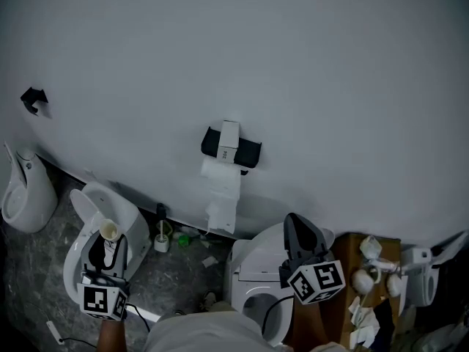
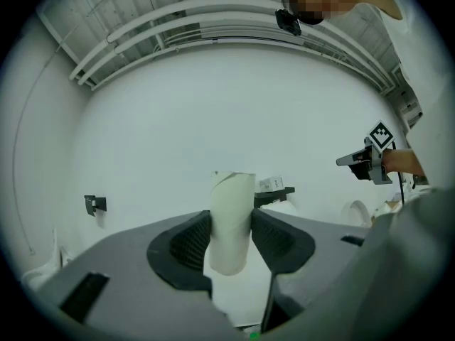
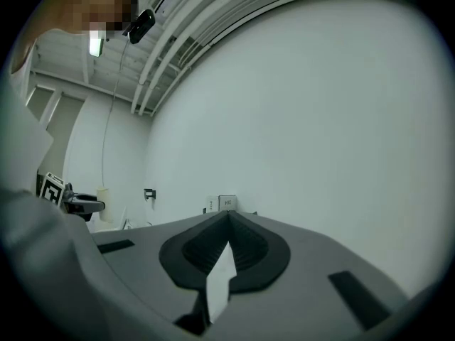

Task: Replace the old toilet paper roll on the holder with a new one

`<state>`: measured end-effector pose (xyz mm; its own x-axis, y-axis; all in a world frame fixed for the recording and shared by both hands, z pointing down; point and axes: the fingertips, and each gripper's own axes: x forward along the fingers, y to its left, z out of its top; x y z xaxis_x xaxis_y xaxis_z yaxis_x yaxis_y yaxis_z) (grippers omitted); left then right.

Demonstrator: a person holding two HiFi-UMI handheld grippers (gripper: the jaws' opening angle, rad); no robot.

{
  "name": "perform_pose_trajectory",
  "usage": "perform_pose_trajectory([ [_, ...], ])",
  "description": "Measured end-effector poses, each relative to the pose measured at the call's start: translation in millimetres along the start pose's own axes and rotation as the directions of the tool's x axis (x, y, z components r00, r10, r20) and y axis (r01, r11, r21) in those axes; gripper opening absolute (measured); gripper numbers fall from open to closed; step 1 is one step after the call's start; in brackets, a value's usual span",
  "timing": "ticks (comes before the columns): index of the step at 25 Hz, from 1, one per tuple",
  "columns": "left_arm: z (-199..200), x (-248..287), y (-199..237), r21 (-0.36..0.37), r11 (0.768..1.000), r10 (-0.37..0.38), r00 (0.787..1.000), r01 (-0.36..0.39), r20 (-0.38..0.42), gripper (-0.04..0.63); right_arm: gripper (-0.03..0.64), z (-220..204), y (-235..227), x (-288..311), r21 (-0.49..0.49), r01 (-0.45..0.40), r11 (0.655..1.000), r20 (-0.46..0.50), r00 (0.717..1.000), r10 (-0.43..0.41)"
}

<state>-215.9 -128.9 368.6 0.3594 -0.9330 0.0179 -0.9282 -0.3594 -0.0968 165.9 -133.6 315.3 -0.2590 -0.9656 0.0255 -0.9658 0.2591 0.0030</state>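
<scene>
A black holder (image 1: 231, 149) on the white wall carries a white paper roll whose tail (image 1: 222, 193) hangs down. My left gripper (image 1: 108, 246) is at the lower left, shut on a bare cardboard tube (image 1: 109, 230). In the left gripper view the tube (image 2: 231, 222) stands upright between the pads, with the holder (image 2: 274, 190) beyond it. My right gripper (image 1: 295, 227) is at the lower right, below and right of the holder. Its jaws meet in the right gripper view (image 3: 227, 217), with nothing seen between the tips. The holder (image 3: 220, 204) lies far ahead of them.
A urinal (image 1: 26, 193) stands at the far left, with a black hook (image 1: 33, 100) on the wall above it. An open toilet (image 1: 79, 204) sits under my left gripper and another (image 1: 245, 259) by my right. There is a brush pot (image 1: 161, 239) between them and a wooden stand (image 1: 350, 270) with crumpled paper at the right.
</scene>
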Motion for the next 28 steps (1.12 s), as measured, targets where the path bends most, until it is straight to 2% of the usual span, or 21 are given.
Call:
perform_pose_trajectory([
  [5,-4.5,-9.8,3.5,-0.018,1.000,0.019,1.000,-0.019,-0.019,0.187,-0.002,-17.7,3.6,-18.3,0.015,0.041,0.999,-0.043,0.998,-0.040],
  [13,1.4,-4.6,-9.8,-0.016,1.000,-0.021,1.000,0.020,-0.021,0.187,-0.002,-16.1,5.3,-18.7,-0.008,0.025,1.000,-0.041,0.999,-0.026],
  [23,12.5,-7.7,-15.5,-0.009,1.000,-0.022,1.000,0.022,0.002,0.187,-0.002,-21.3,7.7,-17.2,-0.002,0.019,1.000,-0.050,0.999,-0.019],
  [28,9.4,-10.9,-18.6,-0.021,1.000,-0.019,1.000,0.019,0.013,0.187,-0.003,-22.3,10.5,-19.6,-0.036,0.021,0.999,-0.071,0.997,-0.023],
])
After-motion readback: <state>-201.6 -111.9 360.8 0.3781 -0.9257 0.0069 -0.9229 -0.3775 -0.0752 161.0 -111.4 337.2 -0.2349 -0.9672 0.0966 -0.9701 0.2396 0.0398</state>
